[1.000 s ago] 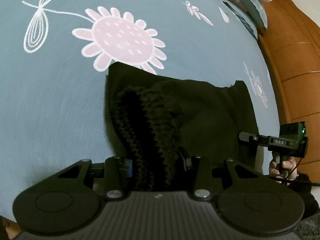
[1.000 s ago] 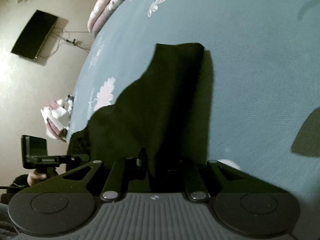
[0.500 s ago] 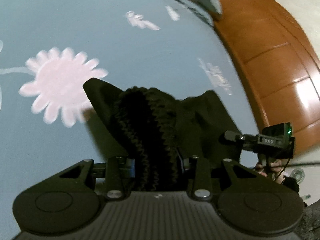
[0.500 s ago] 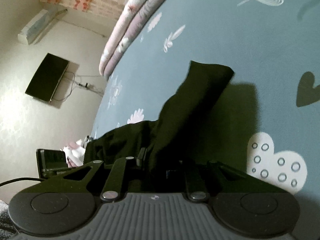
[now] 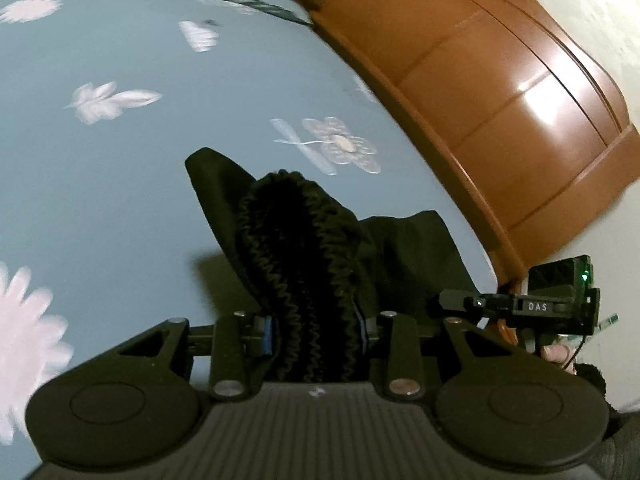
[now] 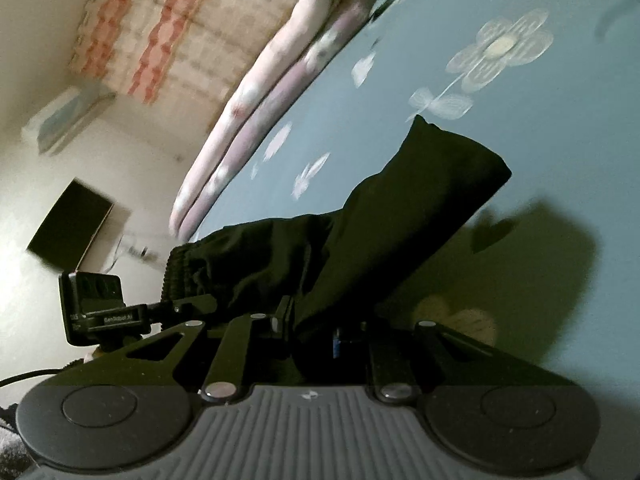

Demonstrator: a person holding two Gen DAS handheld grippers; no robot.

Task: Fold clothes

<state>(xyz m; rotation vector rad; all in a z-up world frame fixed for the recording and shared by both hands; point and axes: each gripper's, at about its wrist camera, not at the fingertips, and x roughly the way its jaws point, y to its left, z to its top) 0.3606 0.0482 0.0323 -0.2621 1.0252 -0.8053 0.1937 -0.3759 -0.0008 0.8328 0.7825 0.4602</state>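
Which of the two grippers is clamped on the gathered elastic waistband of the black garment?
The left gripper: ribbed, bunched elastic of the black garment fills its jaws. The right gripper pinches smooth, flat fabric instead.

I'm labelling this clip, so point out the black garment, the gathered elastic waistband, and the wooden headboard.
Black fabric garment (image 6: 420, 200): right wrist view, on the raised flat panel.
Gathered black elastic waistband (image 5: 300, 248): left wrist view, on the ruffled ridges.
Glossy brown wooden headboard (image 5: 500, 112): left wrist view, on a middle panel.

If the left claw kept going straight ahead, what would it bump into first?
Probably the black garment it is already pinching; past that, the blue flowered bedsheet, though depth is hard to judge.
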